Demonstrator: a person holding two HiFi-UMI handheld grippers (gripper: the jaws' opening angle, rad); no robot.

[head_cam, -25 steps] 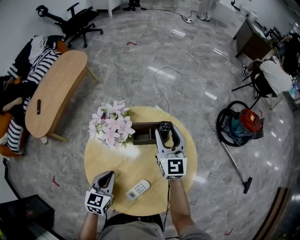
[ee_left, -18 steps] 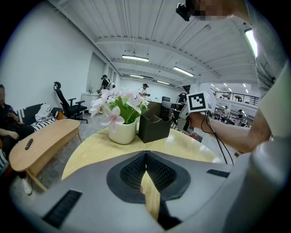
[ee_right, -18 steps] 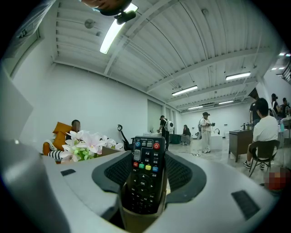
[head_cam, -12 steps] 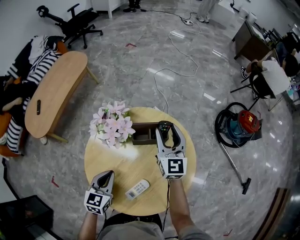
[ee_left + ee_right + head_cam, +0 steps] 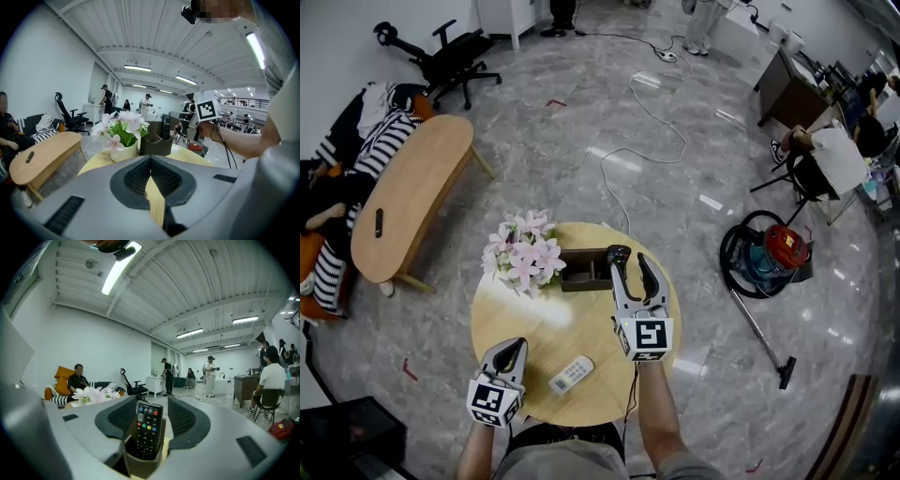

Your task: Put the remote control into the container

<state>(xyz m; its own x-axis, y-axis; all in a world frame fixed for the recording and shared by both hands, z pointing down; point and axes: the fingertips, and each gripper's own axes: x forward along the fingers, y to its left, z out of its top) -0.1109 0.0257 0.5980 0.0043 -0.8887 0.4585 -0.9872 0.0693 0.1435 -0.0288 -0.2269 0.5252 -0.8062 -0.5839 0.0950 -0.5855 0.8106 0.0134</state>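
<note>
The right hand-held gripper (image 5: 633, 272) reaches forward on an outstretched right forearm (image 5: 657, 412), held about level, its jaws standing well apart. The left hand-held gripper (image 5: 515, 347) sits low and close to the body, tipped downward, the left forearm (image 5: 476, 454) barely showing. Its jaws seem closed together at the tips.

Black remote (image 5: 148, 430) lower end out of sight within brown container (image 5: 143, 467).

Open-plan office: marble floor (image 5: 581, 150), office chair (image 5: 455, 52), desks (image 5: 792, 94), ceiling strip lights (image 5: 119, 268).
</note>
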